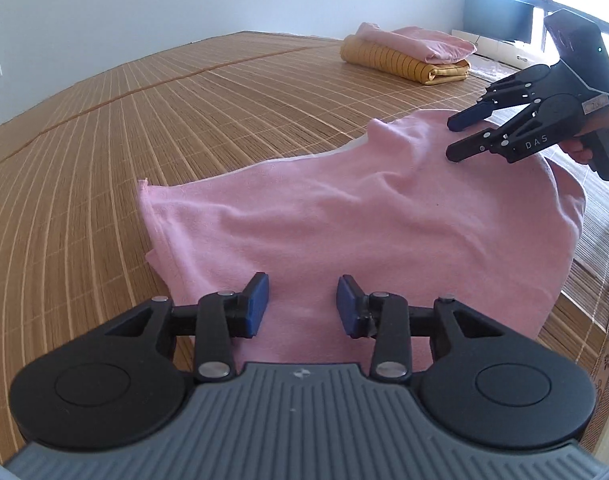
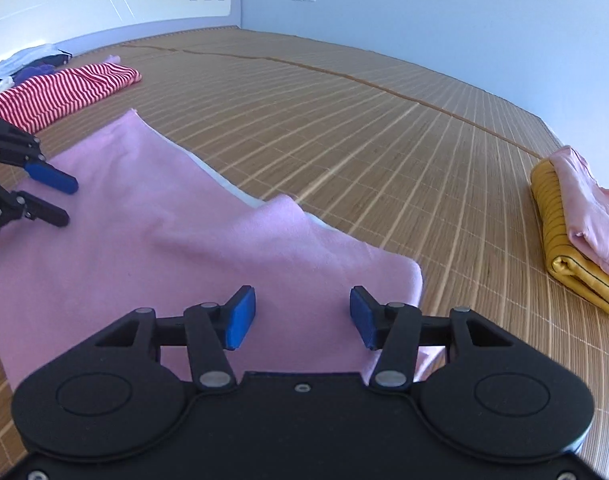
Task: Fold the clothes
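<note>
Nearest me, my left claw (image 1: 303,306) hangs released, pads apart with only pink cloth (image 1: 344,220) showing between them, low over the cloth's near edge. My right claw (image 2: 303,316) is released too, spread above the cloth's right-hand corner; from the left view its tips sit on or just over the fabric, I cannot tell which.

The cloth lies on the bamboo mat (image 1: 184,112), mostly spread but rumpled, one ridge humped through the middle and a white layer peeking along the far edge. It looks part-folded or merely laid out; I cannot tell which.

To fold it well, I judge each claw should bite a single clean edge, not a bunched ridge, with both claws level so the fold line runs straight. Soft knit will sag and drag, so flatten that hump first.

Farther off, a folded stack (image 1: 408,54), pink on yellow, sits on the mat; a striped garment (image 2: 60,88) lies away left.
</note>
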{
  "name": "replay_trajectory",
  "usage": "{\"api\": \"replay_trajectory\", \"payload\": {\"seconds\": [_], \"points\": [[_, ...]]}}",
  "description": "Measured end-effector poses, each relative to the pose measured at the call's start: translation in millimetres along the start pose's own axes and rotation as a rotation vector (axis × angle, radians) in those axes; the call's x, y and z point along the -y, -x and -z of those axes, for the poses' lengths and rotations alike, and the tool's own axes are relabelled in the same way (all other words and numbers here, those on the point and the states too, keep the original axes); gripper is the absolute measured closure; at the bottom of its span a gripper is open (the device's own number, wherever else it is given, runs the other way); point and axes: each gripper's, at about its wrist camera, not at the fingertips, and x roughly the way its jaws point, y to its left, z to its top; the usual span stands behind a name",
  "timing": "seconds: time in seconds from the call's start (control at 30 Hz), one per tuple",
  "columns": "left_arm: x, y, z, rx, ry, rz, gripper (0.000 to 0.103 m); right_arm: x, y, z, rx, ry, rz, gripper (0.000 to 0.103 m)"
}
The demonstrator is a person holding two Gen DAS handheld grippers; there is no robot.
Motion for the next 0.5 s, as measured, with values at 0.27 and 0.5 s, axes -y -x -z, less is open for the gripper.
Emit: {"api": "replay_trajectory", "payload": {"seconds": [0.27,0.5], "points": [[-41.0,-4.7,2.5,0.010,0.022,-0.189,0.036,-5.8,18.0,11.1,-0.154,0.034,-0.094,0.044],[-56.3,7.4,-14.8,0.002,0.029,-0.329,0.036,-6.9,27.5,21.4,-0.097,-0.001,-0.111,0.045]]}}
